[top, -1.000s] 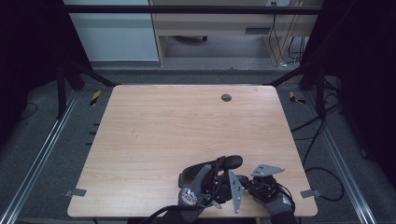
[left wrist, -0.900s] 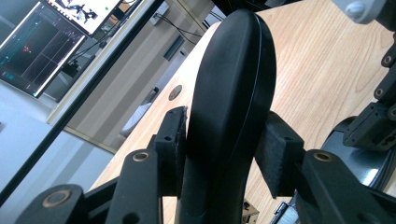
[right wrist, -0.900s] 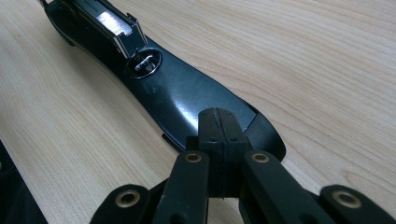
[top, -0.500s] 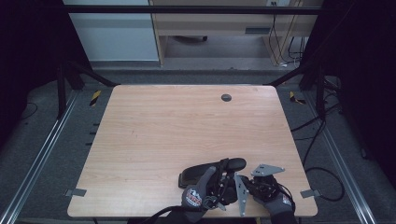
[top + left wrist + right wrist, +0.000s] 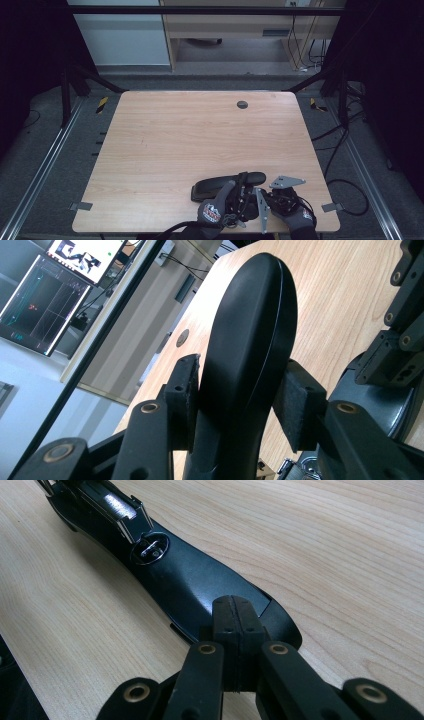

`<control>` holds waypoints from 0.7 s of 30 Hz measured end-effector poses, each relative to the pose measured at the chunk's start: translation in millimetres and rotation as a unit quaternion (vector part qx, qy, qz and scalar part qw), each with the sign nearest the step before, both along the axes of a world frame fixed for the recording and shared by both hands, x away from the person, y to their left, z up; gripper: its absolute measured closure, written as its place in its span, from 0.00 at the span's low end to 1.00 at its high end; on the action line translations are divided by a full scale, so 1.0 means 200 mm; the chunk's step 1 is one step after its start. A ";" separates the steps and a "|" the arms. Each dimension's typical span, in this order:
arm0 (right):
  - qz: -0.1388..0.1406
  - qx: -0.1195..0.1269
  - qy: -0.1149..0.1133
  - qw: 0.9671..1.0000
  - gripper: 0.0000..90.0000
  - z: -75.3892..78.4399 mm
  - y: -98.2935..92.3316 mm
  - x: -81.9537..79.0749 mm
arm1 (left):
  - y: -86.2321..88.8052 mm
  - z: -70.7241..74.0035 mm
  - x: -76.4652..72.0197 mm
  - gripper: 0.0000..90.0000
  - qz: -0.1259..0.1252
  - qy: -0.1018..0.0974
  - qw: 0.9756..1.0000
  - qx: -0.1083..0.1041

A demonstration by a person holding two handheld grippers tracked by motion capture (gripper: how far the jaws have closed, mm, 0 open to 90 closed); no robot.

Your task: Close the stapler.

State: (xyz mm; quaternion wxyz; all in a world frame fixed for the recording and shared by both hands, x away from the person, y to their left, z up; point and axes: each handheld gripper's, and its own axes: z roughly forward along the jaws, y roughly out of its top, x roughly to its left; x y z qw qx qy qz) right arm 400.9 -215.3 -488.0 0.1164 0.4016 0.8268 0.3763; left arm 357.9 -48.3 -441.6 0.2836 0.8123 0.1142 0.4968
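A black stapler [image 5: 220, 185] lies near the table's front edge. In the left gripper view my left gripper [image 5: 242, 390] is shut on the stapler's rounded top arm [image 5: 250, 315], one pad against each side. In the right gripper view my right gripper [image 5: 232, 615] is shut, its pads pressed together with nothing between them. Their tip rests at the end of the stapler's base [image 5: 200, 590], whose metal anvil plate [image 5: 150, 550] faces up. In the high view both gloved hands sit close together at the stapler, left gripper [image 5: 241, 192] and right gripper [image 5: 267, 197].
The wooden table [image 5: 200, 135] has a small dark grommet hole [image 5: 242, 104] near its far edge. Metal rails [image 5: 45, 170] and cables [image 5: 345, 185] run on the floor beside it. A monitor [image 5: 40, 310] stands beyond the table's far side.
The left hand and the stapler have shifted very slightly. The right hand has kept still.
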 end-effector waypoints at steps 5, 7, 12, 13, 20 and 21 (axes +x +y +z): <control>-0.001 0.000 0.001 1.000 1.00 0.00 0.00 0.00 | -0.01 -0.02 0.00 0.61 -0.001 -0.001 1.000 0.010; -0.001 -0.001 0.001 1.000 1.00 0.00 0.00 0.00 | -0.02 -0.02 0.00 0.61 -0.001 -0.001 1.000 0.014; 0.001 -0.004 -0.005 1.000 1.00 0.00 -0.01 0.00 | -0.03 -0.03 0.00 0.61 -0.001 -0.001 1.000 0.021; 0.000 0.000 -0.004 1.000 1.00 0.00 -0.01 0.00 | -0.03 -0.04 0.00 0.61 -0.001 0.000 1.000 0.021; -0.002 -0.004 -0.003 1.000 1.00 0.00 -0.01 0.00 | -0.05 -0.06 0.00 0.60 -0.004 0.004 0.999 0.034; -0.001 -0.004 -0.003 1.000 1.00 0.00 -0.01 0.00 | -0.05 -0.06 0.00 0.60 -0.004 0.005 0.999 0.033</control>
